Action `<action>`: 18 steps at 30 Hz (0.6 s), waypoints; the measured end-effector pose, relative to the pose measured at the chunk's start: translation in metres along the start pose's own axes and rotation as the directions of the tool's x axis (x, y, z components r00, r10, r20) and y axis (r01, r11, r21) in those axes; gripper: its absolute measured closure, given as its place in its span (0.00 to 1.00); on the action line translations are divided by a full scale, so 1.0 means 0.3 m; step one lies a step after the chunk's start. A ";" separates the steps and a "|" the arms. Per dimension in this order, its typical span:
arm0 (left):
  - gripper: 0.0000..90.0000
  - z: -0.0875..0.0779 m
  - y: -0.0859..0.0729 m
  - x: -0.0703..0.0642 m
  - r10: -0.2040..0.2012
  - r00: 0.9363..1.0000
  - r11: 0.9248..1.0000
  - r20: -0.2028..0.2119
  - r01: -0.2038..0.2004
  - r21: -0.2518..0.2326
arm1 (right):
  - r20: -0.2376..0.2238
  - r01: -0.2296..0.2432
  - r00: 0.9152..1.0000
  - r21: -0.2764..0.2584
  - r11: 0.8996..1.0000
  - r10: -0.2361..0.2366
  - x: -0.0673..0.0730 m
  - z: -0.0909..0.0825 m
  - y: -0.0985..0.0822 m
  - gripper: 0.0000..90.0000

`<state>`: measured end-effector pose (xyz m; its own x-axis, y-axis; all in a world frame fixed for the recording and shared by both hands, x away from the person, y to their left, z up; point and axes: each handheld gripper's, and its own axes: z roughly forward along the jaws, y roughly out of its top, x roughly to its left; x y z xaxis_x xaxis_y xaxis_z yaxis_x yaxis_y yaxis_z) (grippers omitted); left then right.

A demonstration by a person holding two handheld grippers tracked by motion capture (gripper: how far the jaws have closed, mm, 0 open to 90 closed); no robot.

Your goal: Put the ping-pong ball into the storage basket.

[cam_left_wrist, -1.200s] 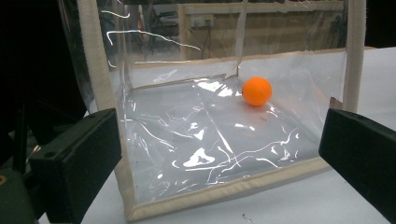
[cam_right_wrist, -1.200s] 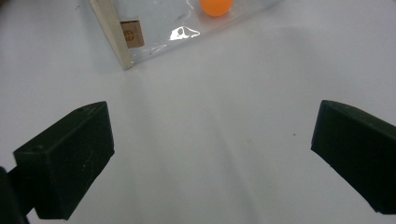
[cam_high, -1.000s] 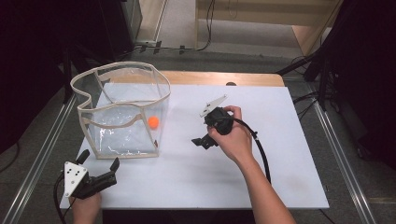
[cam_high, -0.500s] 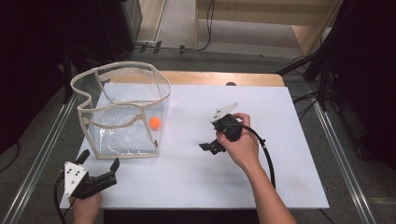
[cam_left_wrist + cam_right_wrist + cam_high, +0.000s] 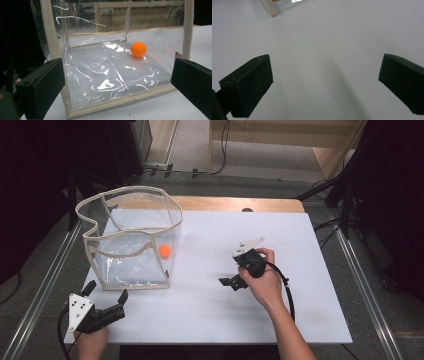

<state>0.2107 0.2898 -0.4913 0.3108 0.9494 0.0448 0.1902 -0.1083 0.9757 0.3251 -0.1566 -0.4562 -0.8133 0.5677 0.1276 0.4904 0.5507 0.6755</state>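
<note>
- High view: one clear soft-plastic bag with cream fabric trim (image 5: 131, 240) stands just ahead of the left gripper (image 5: 106, 296); right gripper (image 5: 231, 281) well apart, jaws spread, empty.
- Left gripper view: jaws spread; one small orange ball (image 5: 138, 49) inside. Bag likely light, floppy, slick; grip the trim.
- Right gripper view: bag corner far ahead-left.

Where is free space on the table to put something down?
The white table is bare right of the right gripper, and between that gripper and the clear bag. It is tight at the near left, where the left gripper sits close before the bag holding the orange ball.
</note>
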 end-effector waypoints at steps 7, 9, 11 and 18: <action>0.00 0.000 0.000 -0.001 0.004 1.000 1.000 0.000 -0.004 0.000 | 0.011 -0.027 1.000 -0.028 0.999 0.027 -0.010 -0.012 -0.053 0.00; 0.00 0.000 0.000 -0.001 0.005 1.000 1.000 0.000 -0.005 0.001 | 0.010 -0.034 0.999 -0.041 0.999 0.035 -0.011 -0.019 -0.069 0.00; 0.00 0.000 0.000 -0.002 0.002 1.000 1.000 0.000 -0.002 -0.001 | 0.016 -0.040 0.999 -0.048 0.998 0.041 -0.012 -0.027 -0.084 0.00; 0.00 -0.002 -0.001 -0.001 0.005 1.000 1.000 0.001 -0.005 0.000 | 0.021 -0.057 0.998 -0.097 0.994 0.060 -0.011 -0.057 -0.136 0.00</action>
<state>0.2101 0.2896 -0.4914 0.3127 0.9486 0.0498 0.1889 -0.1135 0.9754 0.3024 -0.1913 -0.4717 -0.7758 0.6125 0.1519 0.5035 0.4556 0.7341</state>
